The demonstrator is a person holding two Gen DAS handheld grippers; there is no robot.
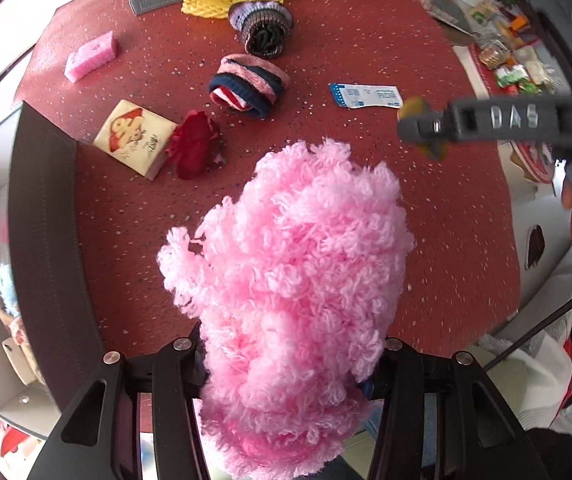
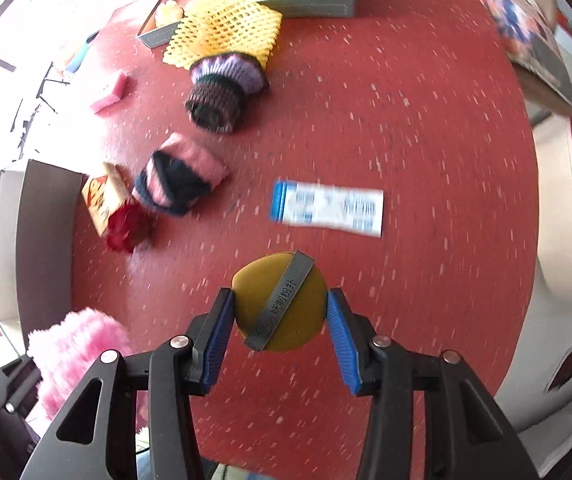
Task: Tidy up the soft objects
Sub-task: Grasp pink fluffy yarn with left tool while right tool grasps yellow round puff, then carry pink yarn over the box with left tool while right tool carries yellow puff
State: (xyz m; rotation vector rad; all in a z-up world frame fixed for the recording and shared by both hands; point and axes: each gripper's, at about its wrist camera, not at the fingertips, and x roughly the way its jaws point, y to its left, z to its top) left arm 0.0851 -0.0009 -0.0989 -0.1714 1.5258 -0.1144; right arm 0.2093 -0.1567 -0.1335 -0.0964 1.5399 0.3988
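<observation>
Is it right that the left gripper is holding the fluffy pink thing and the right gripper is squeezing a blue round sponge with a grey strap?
Not quite. The round sponge is yellow, not blue; only the pads gripping it are blue, as the right wrist view shows. The rest holds: the right gripper squeezes it, a grey strap crosses it, and the left gripper holds the fluffy pink thing.

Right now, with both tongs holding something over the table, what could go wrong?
1. The puff is pinched only at its edges by the right tongs; it could twist out.
2. The pink fluff fills the left view and hides the left tongs' tips, so a loosening grip might go unseen.
3. The right tongs sit close to the fluff; the two could bump.
</observation>
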